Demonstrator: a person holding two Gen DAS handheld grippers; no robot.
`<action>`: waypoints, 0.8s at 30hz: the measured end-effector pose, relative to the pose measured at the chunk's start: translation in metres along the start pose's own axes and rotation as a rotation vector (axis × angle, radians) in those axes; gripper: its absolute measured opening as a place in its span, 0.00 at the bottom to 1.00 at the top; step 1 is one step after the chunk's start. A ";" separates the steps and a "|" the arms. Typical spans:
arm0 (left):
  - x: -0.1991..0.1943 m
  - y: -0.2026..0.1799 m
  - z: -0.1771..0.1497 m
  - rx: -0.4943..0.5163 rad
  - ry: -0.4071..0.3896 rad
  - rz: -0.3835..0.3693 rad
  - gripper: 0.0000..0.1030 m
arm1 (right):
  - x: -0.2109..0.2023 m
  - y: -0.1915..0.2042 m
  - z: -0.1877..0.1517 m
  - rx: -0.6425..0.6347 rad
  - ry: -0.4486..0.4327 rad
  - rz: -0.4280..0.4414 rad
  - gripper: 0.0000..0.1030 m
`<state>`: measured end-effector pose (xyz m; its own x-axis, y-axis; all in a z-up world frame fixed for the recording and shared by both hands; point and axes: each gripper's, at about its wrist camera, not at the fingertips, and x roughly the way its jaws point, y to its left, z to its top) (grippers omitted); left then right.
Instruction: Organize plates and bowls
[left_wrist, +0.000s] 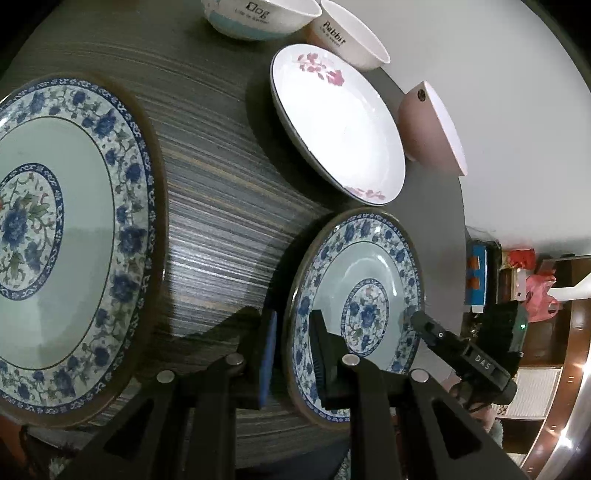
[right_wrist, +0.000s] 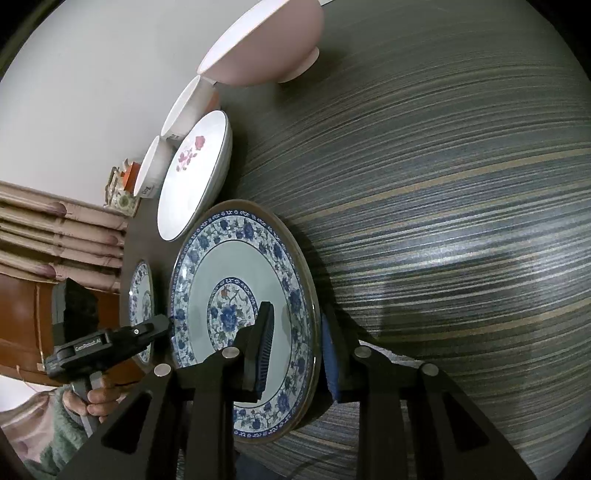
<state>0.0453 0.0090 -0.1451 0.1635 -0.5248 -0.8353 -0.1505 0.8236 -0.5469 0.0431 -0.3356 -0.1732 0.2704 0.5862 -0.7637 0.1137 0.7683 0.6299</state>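
While both claws, left gripper (left_wrist: 291, 354) and right gripper (right_wrist: 295, 347), pinch opposite rims of the small blue plate (left_wrist: 364, 295) near the table's (left_wrist: 221, 192) right edge, lift level, moving evenly toward the large plate (left_wrist: 66, 236) on the left.

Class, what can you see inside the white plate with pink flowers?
The pink-flowered plate holds nothing: only painted blossoms on its white glaze. The striped table under it is covered.
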 end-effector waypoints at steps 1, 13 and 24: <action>0.002 -0.001 0.000 0.002 0.005 0.006 0.18 | 0.000 0.000 0.000 0.000 0.000 -0.002 0.21; 0.012 -0.011 0.000 0.047 0.020 0.049 0.15 | 0.003 0.004 -0.003 -0.019 -0.003 -0.040 0.13; -0.003 -0.016 -0.001 0.093 -0.024 0.070 0.15 | 0.002 0.019 -0.013 -0.043 0.001 -0.049 0.13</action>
<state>0.0459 -0.0033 -0.1343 0.1790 -0.4611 -0.8691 -0.0711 0.8750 -0.4788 0.0337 -0.3164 -0.1650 0.2643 0.5480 -0.7936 0.0854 0.8063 0.5852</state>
